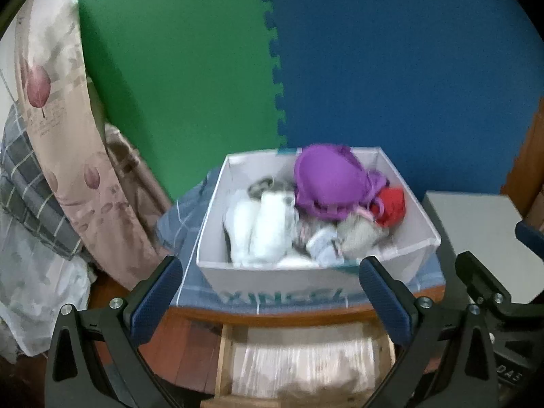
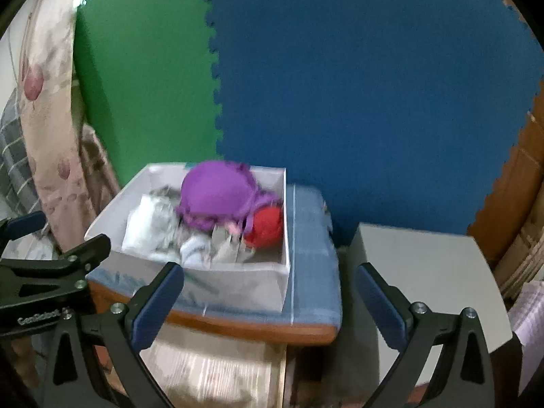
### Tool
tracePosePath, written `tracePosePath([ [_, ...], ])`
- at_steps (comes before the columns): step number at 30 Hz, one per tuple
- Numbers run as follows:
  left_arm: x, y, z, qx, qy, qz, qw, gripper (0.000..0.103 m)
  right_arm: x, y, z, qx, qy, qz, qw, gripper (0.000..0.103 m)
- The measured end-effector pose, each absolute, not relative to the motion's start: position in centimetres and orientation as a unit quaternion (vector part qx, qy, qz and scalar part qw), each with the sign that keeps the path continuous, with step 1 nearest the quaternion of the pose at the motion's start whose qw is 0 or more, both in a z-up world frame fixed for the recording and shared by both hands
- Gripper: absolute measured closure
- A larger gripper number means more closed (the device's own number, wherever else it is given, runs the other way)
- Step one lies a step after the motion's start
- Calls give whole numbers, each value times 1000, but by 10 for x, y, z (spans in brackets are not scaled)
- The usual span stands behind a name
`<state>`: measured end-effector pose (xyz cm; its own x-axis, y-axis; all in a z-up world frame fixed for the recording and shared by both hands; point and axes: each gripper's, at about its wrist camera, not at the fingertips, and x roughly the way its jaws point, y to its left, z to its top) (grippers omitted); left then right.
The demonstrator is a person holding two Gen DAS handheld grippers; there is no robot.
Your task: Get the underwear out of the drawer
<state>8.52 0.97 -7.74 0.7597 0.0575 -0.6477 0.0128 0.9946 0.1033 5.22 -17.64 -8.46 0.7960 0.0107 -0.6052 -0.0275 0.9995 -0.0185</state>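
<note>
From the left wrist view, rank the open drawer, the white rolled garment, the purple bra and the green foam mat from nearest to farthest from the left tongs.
1. Open drawer, right below, between the left tongs.
2. White rolled garment, in the box's near left part.
3. Purple bra, heaped at the box's far side.
4. Green foam mat, upright behind, left.

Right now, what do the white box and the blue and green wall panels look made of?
White box: thin matte board, probably card, judging by its slim flat walls and sharp folded corners. Green panel and blue panel: matte foam mat tiles, shown by their interlocking toothed seam.
</note>
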Motion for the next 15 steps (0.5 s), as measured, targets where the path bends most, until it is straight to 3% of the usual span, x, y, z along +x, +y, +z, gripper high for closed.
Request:
tracePosePath([
  [7,54,17,-119,51,408,24,911,0,10,-175,-119,-7,369,43,929,0],
  [15,26,3,-129,69,414,1,908,0,-12,-178,-122,-19,381,37,924,0],
])
